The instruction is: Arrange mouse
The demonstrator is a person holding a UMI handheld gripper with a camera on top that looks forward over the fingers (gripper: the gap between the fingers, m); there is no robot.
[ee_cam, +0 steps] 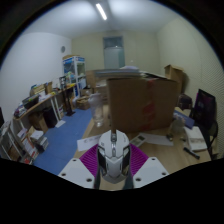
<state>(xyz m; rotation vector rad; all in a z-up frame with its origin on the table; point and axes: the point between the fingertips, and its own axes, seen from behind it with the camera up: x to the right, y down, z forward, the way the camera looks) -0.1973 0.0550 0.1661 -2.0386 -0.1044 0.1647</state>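
A white mouse [113, 156] sits clamped between the gripper [113, 168] fingers, its long axis pointing straight ahead, lifted above the table [165, 158].

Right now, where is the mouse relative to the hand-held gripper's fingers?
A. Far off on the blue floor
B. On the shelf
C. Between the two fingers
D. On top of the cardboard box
C: the white-and-grey mouse sits between the pink-padded fingers of the hand-held gripper, well in front of the cardboard box.
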